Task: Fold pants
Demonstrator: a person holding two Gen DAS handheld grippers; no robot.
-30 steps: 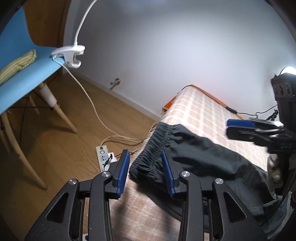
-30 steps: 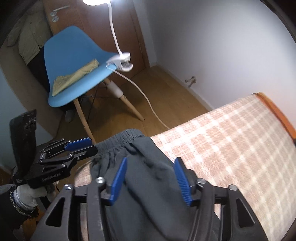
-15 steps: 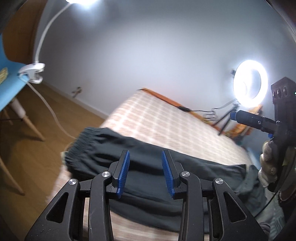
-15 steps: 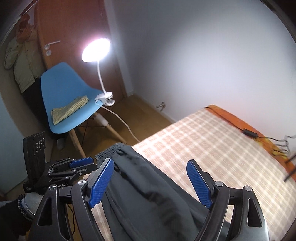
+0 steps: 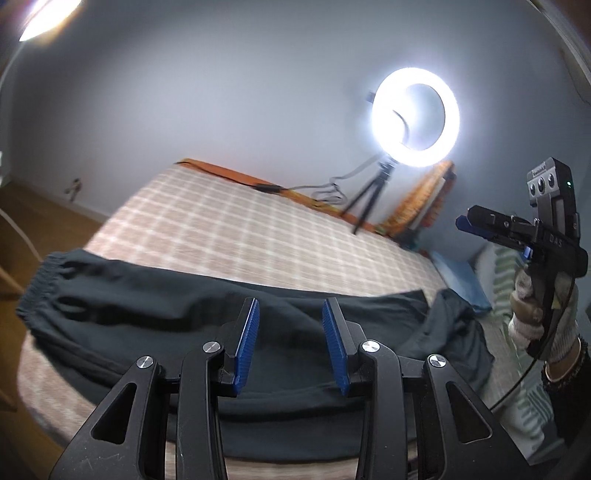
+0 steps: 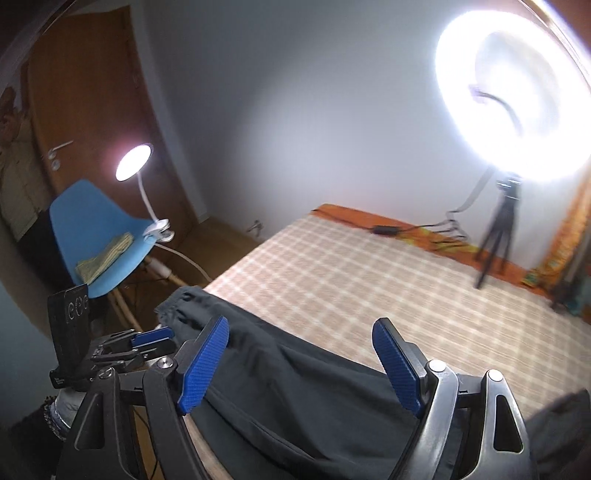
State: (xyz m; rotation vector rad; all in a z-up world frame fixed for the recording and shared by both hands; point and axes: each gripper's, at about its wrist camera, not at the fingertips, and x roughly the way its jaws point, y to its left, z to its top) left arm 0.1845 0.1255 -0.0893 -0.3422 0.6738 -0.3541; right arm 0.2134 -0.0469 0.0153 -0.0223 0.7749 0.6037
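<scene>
The left gripper's [image 5: 290, 341] two blue-padded fingers [image 5: 246, 345] stood a little apart with nothing between them, hanging above the one pair of dark pants [image 5: 155, 314]. The right gripper's [image 6: 301, 363] two fingers [image 6: 203, 363] were spread wide, likewise empty, over the same pants [image 6: 295, 391].

Taking the bed [image 5: 236, 229] as the landmark, and going left to right in the left wrist view: one lit lamp head [image 5: 48, 16] glowed off the bed's left side, high up. The pants lay flat along the bed's near edge, the elastic waistband [image 5: 40, 280] at the left end, the legs running rightward to a bunched heap [image 5: 458, 332] near the bed's right end. One black cable [image 5: 269, 189] ran along the bed's far edge. One ring light [image 5: 415, 116] on one tripod [image 5: 369, 195] stood at the bed's far right corner. To the right of the bed, the right gripper [image 5: 465, 221] was raised in one gloved hand [image 5: 535, 314].

In the right wrist view, one blue chair [image 6: 92, 229] stood left of the bed [image 6: 369, 273], carrying one folded striped cloth [image 6: 105, 254] and one clip lamp [image 6: 133, 162]. The left gripper [image 6: 159, 338] hovered at the bed's near left corner, beside the waistband; from this side I could not tell its finger gap. The ring light [image 6: 513, 92] and tripod [image 6: 498, 229] stood at the bed's far right.
</scene>
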